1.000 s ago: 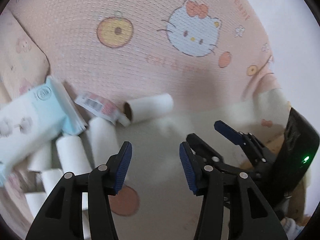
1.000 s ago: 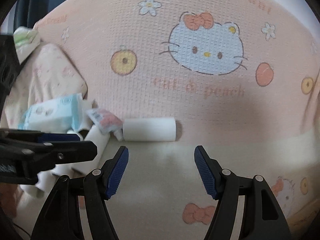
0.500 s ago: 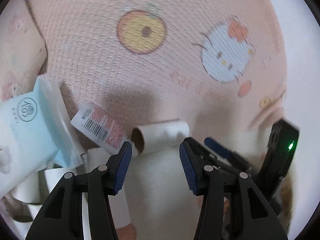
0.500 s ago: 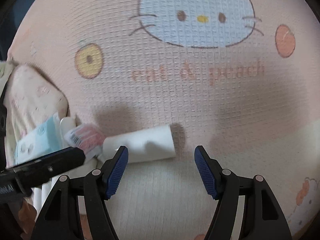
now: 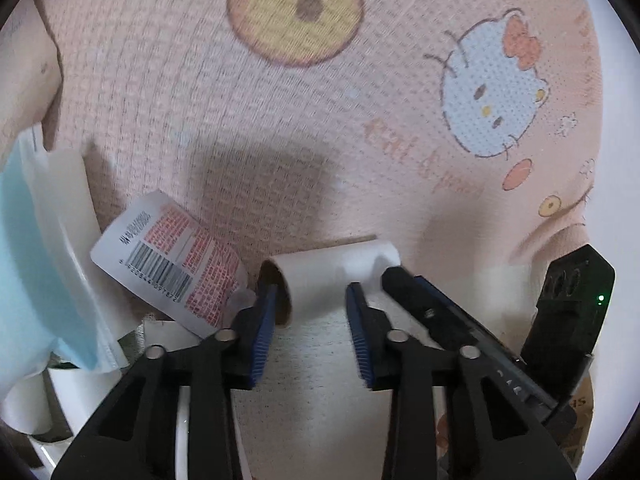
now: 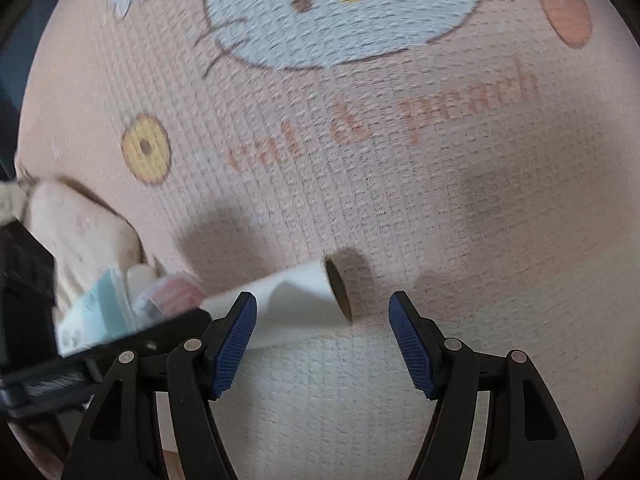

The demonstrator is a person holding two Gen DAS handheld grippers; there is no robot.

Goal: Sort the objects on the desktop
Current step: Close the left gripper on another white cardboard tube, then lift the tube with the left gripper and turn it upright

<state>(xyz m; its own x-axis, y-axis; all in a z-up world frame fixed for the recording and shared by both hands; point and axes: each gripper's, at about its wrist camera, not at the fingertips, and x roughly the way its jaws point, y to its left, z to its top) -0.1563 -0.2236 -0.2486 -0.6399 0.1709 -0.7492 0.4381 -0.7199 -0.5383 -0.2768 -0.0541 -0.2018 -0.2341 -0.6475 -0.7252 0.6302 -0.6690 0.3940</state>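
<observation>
A white paper roll (image 5: 332, 276) with a brown core lies on its side on the pink cartoon-cat cloth (image 5: 240, 120). My left gripper (image 5: 310, 300) hangs over the roll's left, open end, its jaws closing; the blue pads (image 5: 262, 320) straddle that end and I see no firm press. My right gripper (image 6: 322, 320) stands open around the same roll (image 6: 296, 300), whose right end lies just inside the left fingertip. One right-gripper finger (image 5: 440, 304) shows against the roll's right end in the left wrist view.
A white and red tube with a barcode (image 5: 168, 264) lies just left of the roll. A blue and white wipes pack (image 5: 36, 260) is beyond it. Several more white rolls (image 5: 80, 396) crowd the lower left. The left tool's black body (image 6: 28, 292) fills the right wrist view's left edge.
Both grippers have come forward and down onto the roll, which now sits at their fingertips. The left jaws have narrowed. The right jaws keep the same width.
</observation>
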